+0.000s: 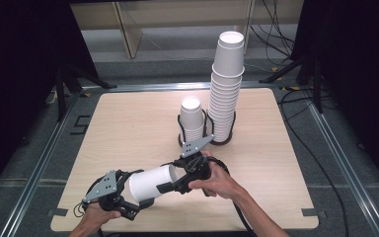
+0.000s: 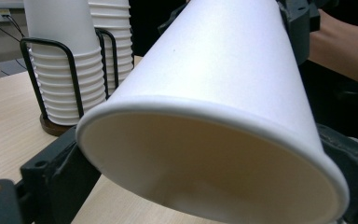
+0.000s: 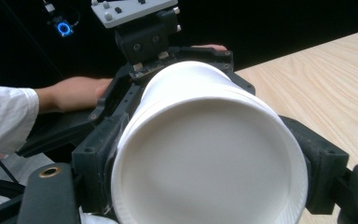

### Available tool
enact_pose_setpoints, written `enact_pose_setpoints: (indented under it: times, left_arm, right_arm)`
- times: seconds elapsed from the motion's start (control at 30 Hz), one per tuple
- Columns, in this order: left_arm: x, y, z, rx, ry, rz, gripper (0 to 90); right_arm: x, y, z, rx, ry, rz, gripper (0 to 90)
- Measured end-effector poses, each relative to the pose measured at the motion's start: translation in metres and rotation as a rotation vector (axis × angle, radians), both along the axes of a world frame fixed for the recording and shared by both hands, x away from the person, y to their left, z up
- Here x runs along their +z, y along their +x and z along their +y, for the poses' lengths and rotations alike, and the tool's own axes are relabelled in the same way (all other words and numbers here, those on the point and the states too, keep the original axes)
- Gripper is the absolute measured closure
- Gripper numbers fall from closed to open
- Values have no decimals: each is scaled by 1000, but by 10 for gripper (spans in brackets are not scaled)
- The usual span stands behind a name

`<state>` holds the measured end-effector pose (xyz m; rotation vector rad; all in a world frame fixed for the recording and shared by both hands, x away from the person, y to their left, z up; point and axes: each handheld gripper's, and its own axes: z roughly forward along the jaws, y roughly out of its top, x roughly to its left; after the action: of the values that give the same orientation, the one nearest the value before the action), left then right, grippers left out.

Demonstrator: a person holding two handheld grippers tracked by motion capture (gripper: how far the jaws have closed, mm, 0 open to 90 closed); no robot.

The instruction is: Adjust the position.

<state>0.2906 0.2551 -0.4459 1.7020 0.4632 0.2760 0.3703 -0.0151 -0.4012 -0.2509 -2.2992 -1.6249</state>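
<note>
A white paper cup (image 1: 150,185) lies on its side just above the front of the wooden table (image 1: 128,123), held between both grippers. My left gripper (image 1: 135,190) is shut on its wide rim end; in the left gripper view the open mouth of the cup (image 2: 214,154) faces the camera with a jaw pressed on each side. My right gripper (image 1: 171,177) is shut on the narrow base end. The flat base of the cup (image 3: 209,158) faces the right gripper camera, and the left gripper's body (image 3: 144,32) sits behind it.
A short stack of cups (image 1: 192,118) stands in a black wire holder (image 1: 180,129) at the table's middle. A tall stack (image 1: 226,94) rises beside it on the right. Black stands and cables lie on the floor around the table.
</note>
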Motion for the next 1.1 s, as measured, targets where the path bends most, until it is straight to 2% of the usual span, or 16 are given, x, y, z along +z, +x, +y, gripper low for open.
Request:
enact_pose_setpoints:
  times: [0.1, 0.23, 0.33, 0.4, 0.5, 0.53, 0.57, 0.67, 0.8, 0.87, 0.9, 0.93, 0.97, 1.0, 1.07, 1.1]
  left_arm:
    - [0, 0, 0, 2, 5, -1, 32]
    - [0, 1, 2, -7, 24, -9, 45]
    - [1, 1, 1, -19, 8, -21, 64]
    - [2, 0, 3, -15, 36, -24, 80]
    - [3, -1, 3, -24, 43, -35, 104]
    - [2, 0, 2, -35, 23, -44, 115]
    - [3, 0, 2, -39, 30, -48, 121]
    - [4, -2, 3, -35, 59, -53, 130]
    - [5, -2, 3, -34, 68, -63, 144]
    - [5, -2, 3, -30, 74, -63, 145]
    - [5, -2, 2, -31, 67, -64, 147]
    - [5, -3, 2, -30, 80, -65, 148]
    - [5, -2, 2, -32, 88, -68, 149]
    - [4, -2, 0, -35, 71, -70, 149]
    - [4, -2, 0, -30, 86, -69, 149]
    - [4, -3, 1, -27, 93, -66, 149]
  right_arm:
    - [-1, 0, 1, 4, -10, -17, 242]
    - [-3, -1, 2, 11, -30, -10, 242]
    - [-4, 0, 2, 13, -29, -5, 242]
    - [-3, 0, 0, 9, -36, -1, 242]
    - [-3, 1, -2, 15, -35, 0, 240]
    - [-3, 1, -3, 15, -37, 4, 236]
    - [-3, 2, -3, 21, -20, -11, 236]
    - [-4, 3, -3, 27, -26, -12, 234]
    - [-4, 3, -4, 19, -41, 6, 222]
    - [-4, 5, -5, 16, -37, -7, 206]
    - [-3, 4, -5, 13, -58, -25, 206]
    - [-3, 3, -5, 17, -62, -22, 204]
    - [-2, 3, -5, 7, -76, -42, 186]
    - [-1, 2, -5, 3, -89, -44, 165]
    - [3, 1, -5, -15, -100, -72, 158]
    - [5, 0, -5, -20, -121, -84, 157]
